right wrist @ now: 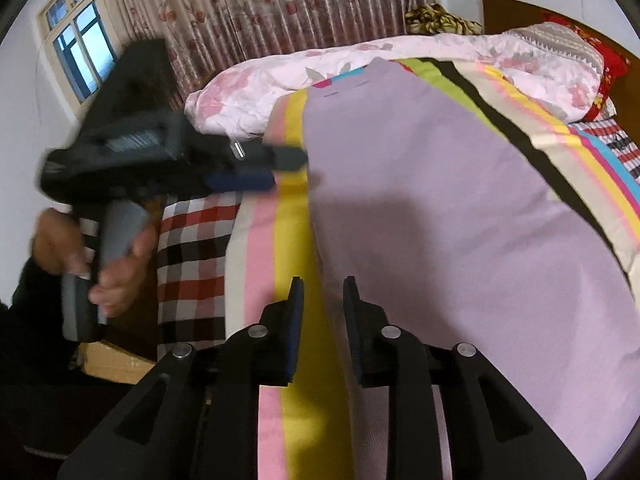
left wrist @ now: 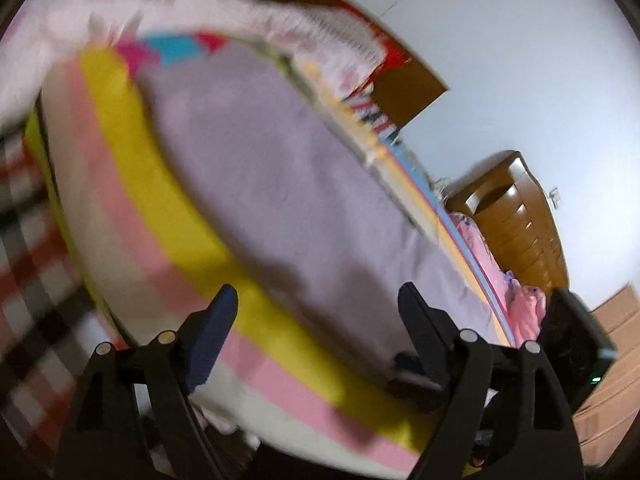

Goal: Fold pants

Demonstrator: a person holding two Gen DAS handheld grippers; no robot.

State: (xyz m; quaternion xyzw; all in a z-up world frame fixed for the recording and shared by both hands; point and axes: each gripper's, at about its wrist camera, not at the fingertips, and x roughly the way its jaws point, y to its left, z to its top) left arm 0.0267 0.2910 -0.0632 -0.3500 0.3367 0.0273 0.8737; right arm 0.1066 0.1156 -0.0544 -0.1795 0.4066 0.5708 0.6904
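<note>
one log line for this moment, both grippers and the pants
left gripper: open, empty | right gripper: open, empty, over pants edge | pants: flat on bed

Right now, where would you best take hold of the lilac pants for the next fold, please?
Probably the long near edge of the lilac pants where it lies on the yellow stripe, approached low from that side: the cloth lies flat, so only its edge offers the right gripper a pinch.
</note>
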